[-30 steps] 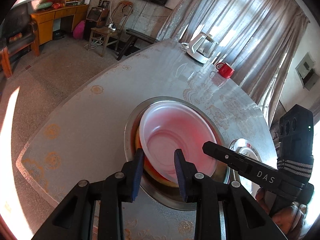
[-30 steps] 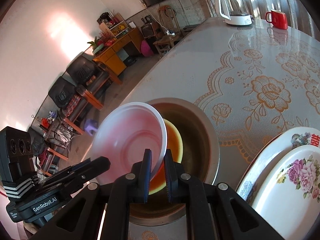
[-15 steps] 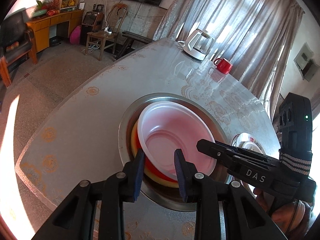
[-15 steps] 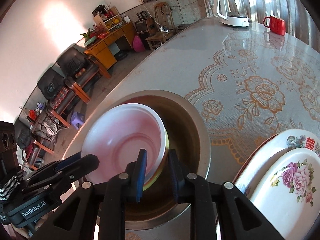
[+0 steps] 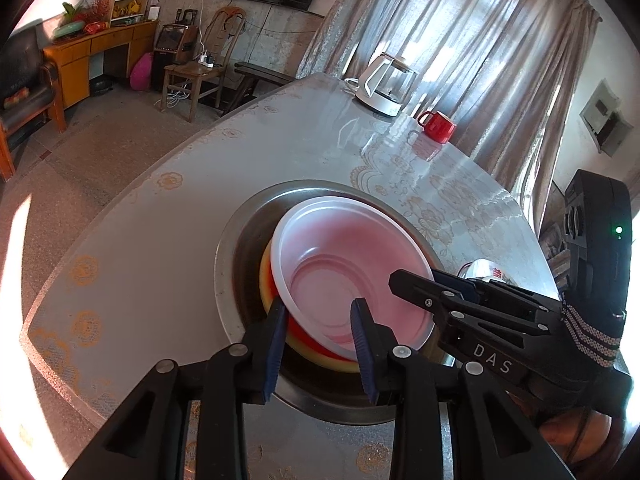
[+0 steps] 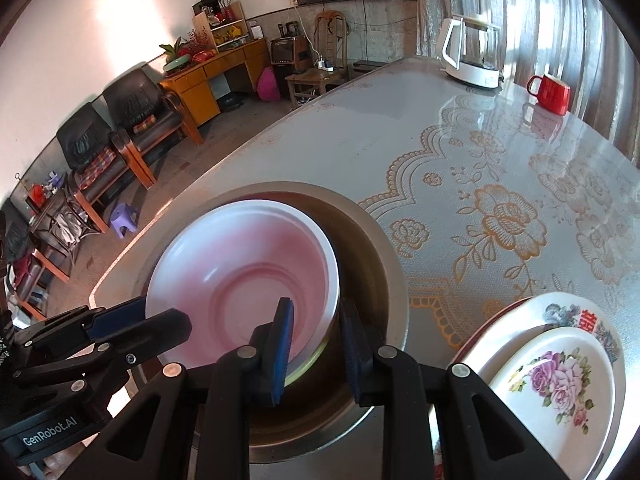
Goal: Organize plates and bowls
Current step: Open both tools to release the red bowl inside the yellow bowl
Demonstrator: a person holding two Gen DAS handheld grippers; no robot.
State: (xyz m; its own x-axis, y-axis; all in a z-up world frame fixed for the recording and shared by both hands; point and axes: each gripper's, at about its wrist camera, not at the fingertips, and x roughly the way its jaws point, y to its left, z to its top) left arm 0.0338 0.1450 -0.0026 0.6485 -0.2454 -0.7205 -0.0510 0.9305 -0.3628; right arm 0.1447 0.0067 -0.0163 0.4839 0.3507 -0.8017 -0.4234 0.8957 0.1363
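While my left tool [image 5: 318,322] is opening astride the white bowl [image 5: 352,264] rim, my right tool [image 6: 316,330] likewise straddles it, pads parted.

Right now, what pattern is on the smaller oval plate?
Pink and purple roses on white, clearest in the right wrist view.

Left hand-held gripper [image 5: 320,322] is opening, right hand-held gripper [image 6: 316,330] slightly parted, both angled downward, side by side.

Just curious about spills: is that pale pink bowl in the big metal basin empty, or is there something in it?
Empty. The pink bowl shows its bare ringed bottom in both views, with no food or liquid; it sits nested on other bowls in the metal basin.
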